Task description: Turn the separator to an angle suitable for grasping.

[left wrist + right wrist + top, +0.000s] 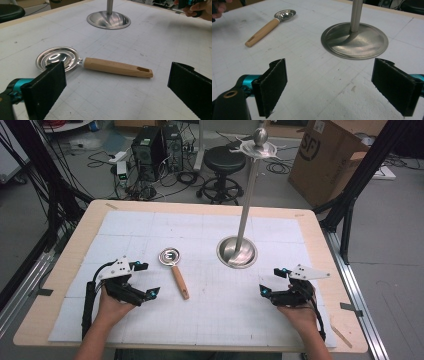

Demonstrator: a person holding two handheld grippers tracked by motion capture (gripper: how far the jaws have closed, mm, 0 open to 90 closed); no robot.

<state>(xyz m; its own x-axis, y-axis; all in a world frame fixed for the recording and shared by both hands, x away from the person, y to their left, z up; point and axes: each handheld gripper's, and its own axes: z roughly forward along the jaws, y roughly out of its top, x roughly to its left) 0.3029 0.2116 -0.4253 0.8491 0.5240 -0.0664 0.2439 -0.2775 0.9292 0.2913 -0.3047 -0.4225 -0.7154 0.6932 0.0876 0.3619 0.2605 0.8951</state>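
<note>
A metal strainer spoon [170, 256] with a wooden handle [180, 282] lies flat on the white mat, bowl away from me. In the left gripper view its bowl [58, 57] and handle [117, 68] lie just beyond the jaws. My left gripper [145, 279] is open, a little left of the handle, with nothing between its jaws. A steel stand with a round base [237, 252] and a tall pole [248, 200] rises at centre right. My right gripper [273, 280] is open near the front right, short of the base [354, 41].
The white gridded mat [210, 320] covers a wooden table [45, 300]. Behind the table stand a black stool [224, 162], computer towers [155, 147] and a cardboard box [330, 157]. Black frame legs [350, 195] flank the table's right side.
</note>
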